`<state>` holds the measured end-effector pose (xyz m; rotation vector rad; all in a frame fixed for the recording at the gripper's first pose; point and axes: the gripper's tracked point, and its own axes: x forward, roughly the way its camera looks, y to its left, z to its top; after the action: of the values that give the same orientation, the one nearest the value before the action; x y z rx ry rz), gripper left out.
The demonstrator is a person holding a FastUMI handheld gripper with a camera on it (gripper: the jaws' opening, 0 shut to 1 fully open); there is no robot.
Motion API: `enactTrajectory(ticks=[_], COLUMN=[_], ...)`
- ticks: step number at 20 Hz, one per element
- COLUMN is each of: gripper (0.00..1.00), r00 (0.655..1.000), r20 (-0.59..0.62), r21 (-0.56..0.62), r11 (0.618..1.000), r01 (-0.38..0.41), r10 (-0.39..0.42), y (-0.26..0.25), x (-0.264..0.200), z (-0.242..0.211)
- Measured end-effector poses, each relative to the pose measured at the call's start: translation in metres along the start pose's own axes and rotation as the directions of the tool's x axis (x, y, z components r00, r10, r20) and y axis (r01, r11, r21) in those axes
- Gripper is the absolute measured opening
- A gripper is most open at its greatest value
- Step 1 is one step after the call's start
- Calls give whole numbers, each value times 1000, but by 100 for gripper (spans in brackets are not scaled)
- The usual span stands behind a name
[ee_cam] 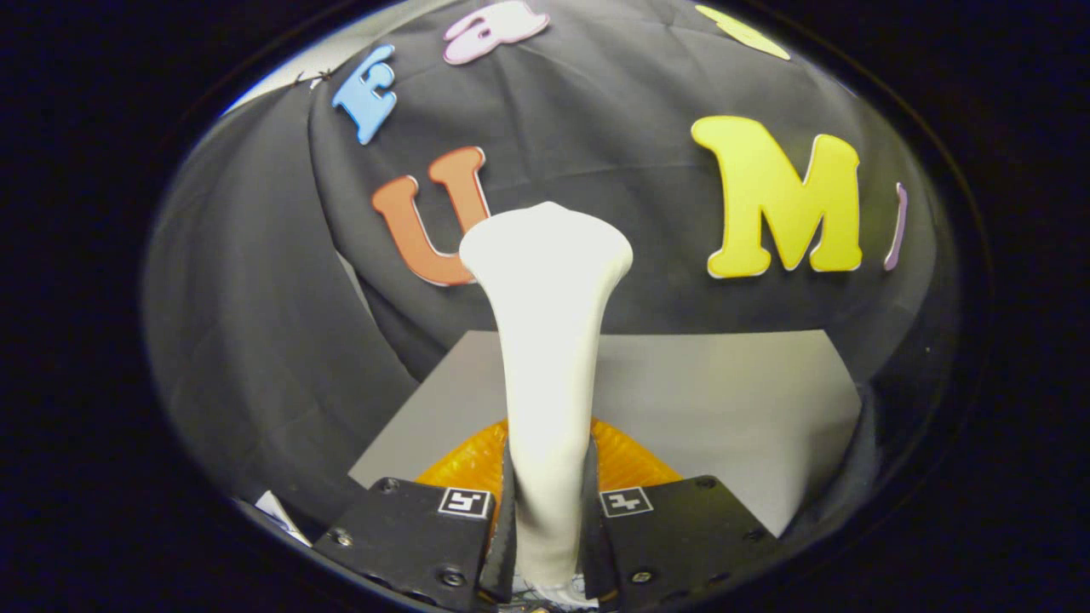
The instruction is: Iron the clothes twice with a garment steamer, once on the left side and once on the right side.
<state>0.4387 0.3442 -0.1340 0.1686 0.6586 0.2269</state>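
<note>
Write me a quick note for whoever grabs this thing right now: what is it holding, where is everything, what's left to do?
Gripper: shut on the white garment steamer, both fingers pressing its handle; the steamer stands upright, its flared head raised against the black cloth wall.
An orange textured item lies just beyond the fingers on the grey table; whether it is the clothes is unclear.
Done: steamer picked up.
Left: as far as I can tell, both passes, left side and right side.
</note>
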Motion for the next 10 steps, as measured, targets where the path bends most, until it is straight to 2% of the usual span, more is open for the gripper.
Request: enactTrajectory(ticks=[2,4,9,10], gripper=[33,33,33,33], r00=[997,984,926,911], r20=[68,178,377,413], r21=[4,2,-10,-16], r11=[999,1000,1000,1000], r01=[-33,4,1,22], r10=[33,-5,3,-14], y=[4,-4,-11,-18], x=[-35,-77,-183,-207], z=[15,36,70,74])
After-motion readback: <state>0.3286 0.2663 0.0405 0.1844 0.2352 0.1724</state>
